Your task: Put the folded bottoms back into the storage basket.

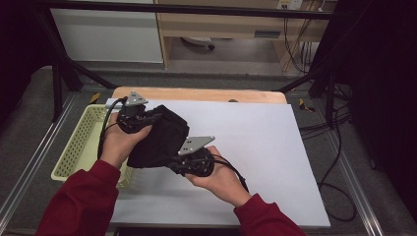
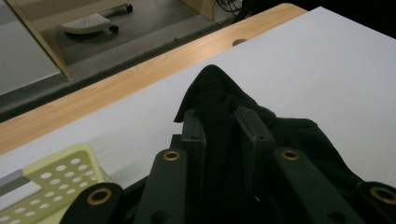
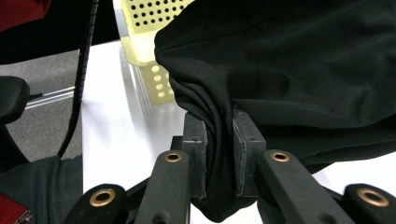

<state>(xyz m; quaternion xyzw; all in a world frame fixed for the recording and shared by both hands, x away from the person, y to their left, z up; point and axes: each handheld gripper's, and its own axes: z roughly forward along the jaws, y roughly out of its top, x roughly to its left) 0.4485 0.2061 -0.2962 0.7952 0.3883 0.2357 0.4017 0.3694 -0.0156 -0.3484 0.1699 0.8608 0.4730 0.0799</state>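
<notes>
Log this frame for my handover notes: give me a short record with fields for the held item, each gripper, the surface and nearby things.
held item: black cloth, bunched, lifted above the sheet
left gripper: shut on the cloth's far edge
right gripper: shut on the cloth's near edge
surface: white sheet over a wooden table
nearby: pale yellow perforated basket at the table's left edge

black cloth (image 3: 299, 70) – cut off at right edge

A bunched black cloth (image 1: 160, 137) hangs above the left part of the white-covered wooden worktop (image 1: 255, 147), between the left tongs (image 1: 142, 118) at its far-left end and the right tongs (image 1: 179, 162) at its near-right end. A pale yellow perforated plastic basket (image 1: 81, 142) sits at the worktop's left edge, left of the cloth.
</notes>
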